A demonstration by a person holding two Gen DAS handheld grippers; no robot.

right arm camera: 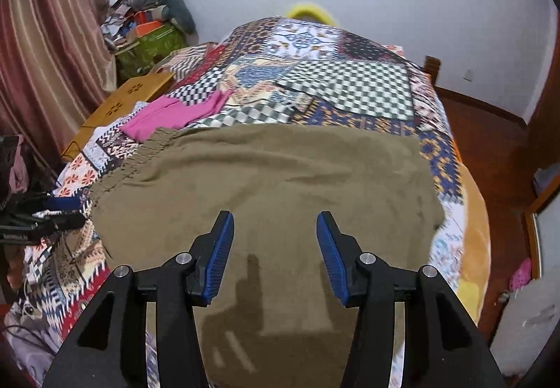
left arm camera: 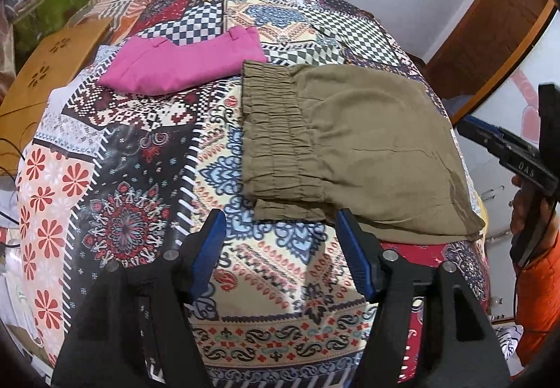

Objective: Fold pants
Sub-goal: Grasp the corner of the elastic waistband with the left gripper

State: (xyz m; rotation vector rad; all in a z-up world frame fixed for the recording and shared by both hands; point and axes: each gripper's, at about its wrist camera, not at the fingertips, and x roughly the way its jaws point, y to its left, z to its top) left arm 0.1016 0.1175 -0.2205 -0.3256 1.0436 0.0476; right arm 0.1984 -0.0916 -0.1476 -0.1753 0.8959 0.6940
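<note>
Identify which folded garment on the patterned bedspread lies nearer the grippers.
The olive-brown pants with the gathered elastic waistband; the pink folded garment lies farther back.

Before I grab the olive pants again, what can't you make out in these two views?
- Olive pants, right wrist view: near edge hidden behind the right gripper and its fingers.
- Left wrist view: pants' right end runs over the bedspread edge, out of sight.
- Pink garment: folded; type unclear.
- Layers underneath: hidden.
</note>
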